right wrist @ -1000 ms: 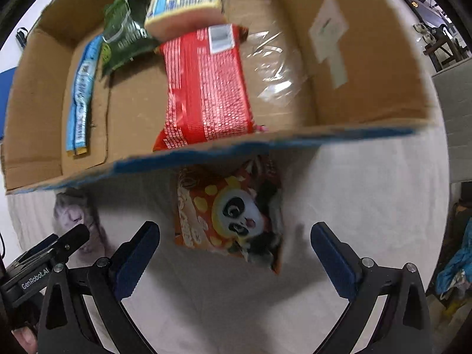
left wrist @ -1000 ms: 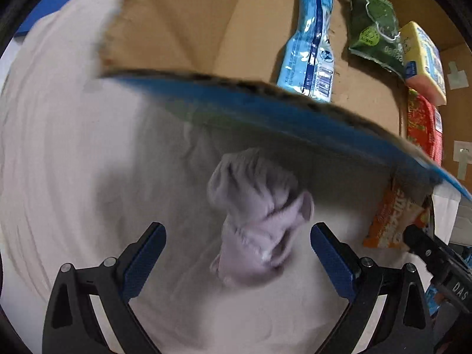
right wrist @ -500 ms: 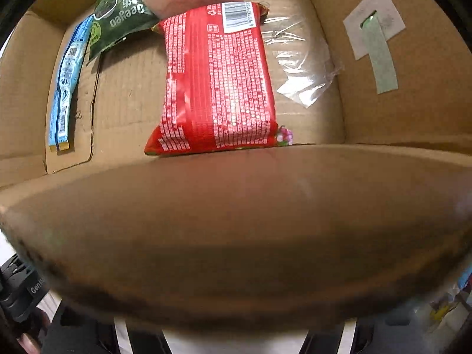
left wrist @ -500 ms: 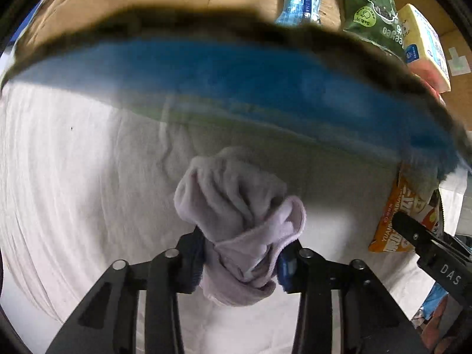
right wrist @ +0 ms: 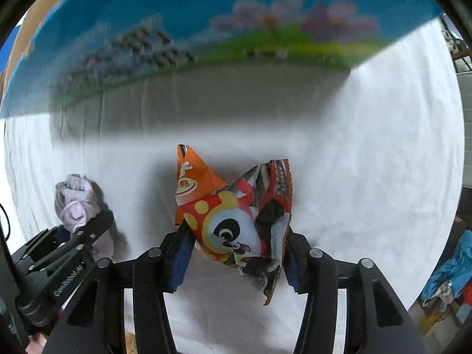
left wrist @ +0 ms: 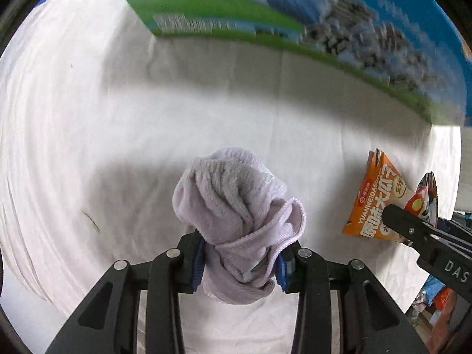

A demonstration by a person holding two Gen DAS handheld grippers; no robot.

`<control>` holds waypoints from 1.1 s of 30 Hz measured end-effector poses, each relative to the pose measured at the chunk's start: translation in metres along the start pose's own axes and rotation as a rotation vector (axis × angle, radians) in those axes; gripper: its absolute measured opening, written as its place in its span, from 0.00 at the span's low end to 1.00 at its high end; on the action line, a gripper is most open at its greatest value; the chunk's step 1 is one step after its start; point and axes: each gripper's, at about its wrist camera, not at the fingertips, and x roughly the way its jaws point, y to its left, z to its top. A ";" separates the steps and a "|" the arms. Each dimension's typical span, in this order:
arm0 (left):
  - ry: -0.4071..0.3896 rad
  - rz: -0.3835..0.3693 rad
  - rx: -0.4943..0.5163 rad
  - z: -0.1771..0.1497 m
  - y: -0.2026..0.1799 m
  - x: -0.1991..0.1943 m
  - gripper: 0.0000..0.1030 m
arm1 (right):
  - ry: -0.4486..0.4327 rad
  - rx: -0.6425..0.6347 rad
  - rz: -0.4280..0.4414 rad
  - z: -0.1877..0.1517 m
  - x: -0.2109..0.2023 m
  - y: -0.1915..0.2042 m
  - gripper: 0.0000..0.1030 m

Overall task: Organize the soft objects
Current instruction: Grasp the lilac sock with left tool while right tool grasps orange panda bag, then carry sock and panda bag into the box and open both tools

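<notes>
My left gripper (left wrist: 240, 262) is shut on a crumpled lilac cloth (left wrist: 236, 206), which bulges up between the blue pads above the white sheet. My right gripper (right wrist: 233, 253) is shut on a red panda snack bag (right wrist: 233, 224); an orange snack bag (right wrist: 191, 177) is right behind it. In the left wrist view the orange bag (left wrist: 377, 203) lies at the right, with the right gripper's finger (left wrist: 413, 230) over it. In the right wrist view the lilac cloth (right wrist: 75, 200) shows at the left in the left gripper.
A cardboard box with a printed blue and green outer wall (left wrist: 295, 23) stands just behind both grippers, and also shows in the right wrist view (right wrist: 206, 29). A white sheet (left wrist: 88, 132) covers the table. Clutter (right wrist: 448, 280) lies off the table's right edge.
Both grippers went from open to shut, the left on the lilac cloth and the right on the panda bag. Both views dropped from looking into the box to facing its outer wall.
</notes>
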 end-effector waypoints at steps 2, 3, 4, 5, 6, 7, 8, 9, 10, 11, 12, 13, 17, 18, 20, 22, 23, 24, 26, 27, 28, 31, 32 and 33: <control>-0.011 0.011 0.001 -0.004 0.000 0.004 0.35 | -0.006 0.012 0.010 -0.002 0.002 0.000 0.57; -0.007 0.022 0.008 -0.004 -0.002 0.005 0.35 | -0.004 0.008 0.008 -0.002 0.004 0.001 0.59; -0.004 0.028 0.009 -0.004 -0.005 0.007 0.35 | 0.002 0.001 0.008 -0.002 0.007 0.004 0.63; -0.002 0.032 0.011 -0.004 -0.010 0.006 0.36 | 0.007 -0.007 0.007 -0.002 0.009 0.007 0.66; 0.002 0.040 0.013 -0.003 -0.012 0.007 0.36 | 0.008 -0.011 0.004 -0.002 0.011 0.010 0.66; 0.004 0.041 0.012 0.009 -0.013 0.001 0.36 | 0.009 -0.015 -0.003 -0.004 0.014 0.015 0.66; 0.007 0.040 0.009 0.018 -0.022 -0.007 0.36 | 0.012 -0.016 -0.004 -0.005 0.017 0.018 0.67; 0.010 0.039 0.006 0.017 -0.020 -0.008 0.36 | 0.008 -0.013 -0.005 -0.007 0.020 0.020 0.67; 0.010 0.039 0.007 0.018 -0.020 -0.009 0.36 | -0.004 -0.008 -0.015 -0.009 0.020 0.023 0.66; 0.009 0.039 0.010 0.026 -0.018 -0.010 0.36 | -0.008 -0.007 -0.023 -0.010 0.021 0.024 0.65; 0.007 0.039 0.012 0.029 -0.018 -0.010 0.36 | -0.013 -0.007 -0.027 -0.010 0.021 0.026 0.63; 0.003 0.038 0.011 0.033 -0.014 -0.012 0.35 | -0.018 -0.005 -0.030 -0.012 0.021 0.028 0.61; -0.011 0.044 0.018 0.025 -0.010 -0.010 0.33 | -0.026 -0.003 -0.013 -0.013 0.013 0.018 0.54; -0.015 0.047 0.018 0.021 -0.016 -0.006 0.33 | -0.027 -0.006 -0.008 -0.011 0.009 0.013 0.53; -0.025 0.038 0.019 0.010 -0.022 -0.010 0.33 | -0.034 -0.023 -0.007 -0.013 0.003 0.016 0.47; -0.037 0.031 0.025 0.007 -0.024 -0.018 0.33 | -0.041 -0.039 -0.003 -0.007 -0.003 0.017 0.45; -0.047 0.027 0.028 0.004 -0.026 -0.023 0.33 | -0.043 -0.050 -0.002 -0.009 -0.006 0.019 0.44; -0.052 0.024 0.030 0.001 -0.026 -0.028 0.32 | -0.045 -0.062 -0.003 -0.012 -0.009 0.020 0.43; -0.065 0.009 0.032 -0.004 -0.028 -0.037 0.32 | -0.051 -0.075 0.005 -0.016 -0.014 0.023 0.42; -0.076 0.003 0.035 -0.006 -0.030 -0.043 0.32 | -0.052 -0.082 0.014 -0.019 -0.016 0.024 0.42; -0.083 0.000 0.036 -0.008 -0.030 -0.049 0.32 | -0.054 -0.083 0.021 -0.023 -0.018 0.023 0.42; -0.118 -0.017 0.042 -0.013 -0.035 -0.069 0.32 | -0.071 -0.088 0.045 -0.033 -0.027 0.038 0.41; -0.128 -0.022 0.044 -0.016 -0.036 -0.076 0.32 | -0.076 -0.086 0.062 -0.037 -0.033 0.039 0.41; -0.141 -0.030 0.047 -0.019 -0.037 -0.084 0.32 | -0.080 -0.086 0.072 -0.039 -0.040 0.041 0.40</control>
